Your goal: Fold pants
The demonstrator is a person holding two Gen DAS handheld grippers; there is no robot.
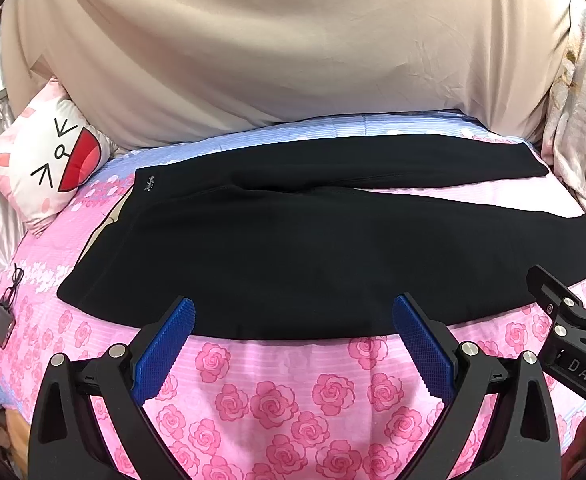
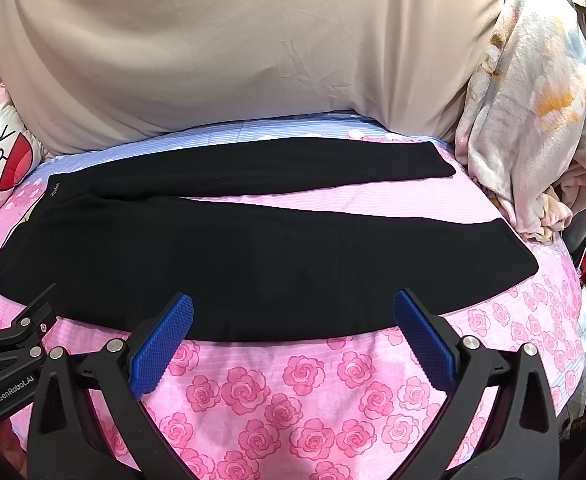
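Black soft-knit pants [image 1: 293,256] flat on pink rose-print bedsheet [image 1: 293,392], waistband left, legs splayed right. Left gripper [image 1: 293,320] wide, empty, at near edge. Right gripper [image 2: 293,320] likewise. Pinch near leg's edge, fold onto far leg.

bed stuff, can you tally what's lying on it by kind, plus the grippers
black pants: 1
cartoon-face pillow: 1
crumpled floral blanket: 1
badge holder on a cord: 1
grippers, both open and empty: 2, the left gripper and the right gripper
total: 6
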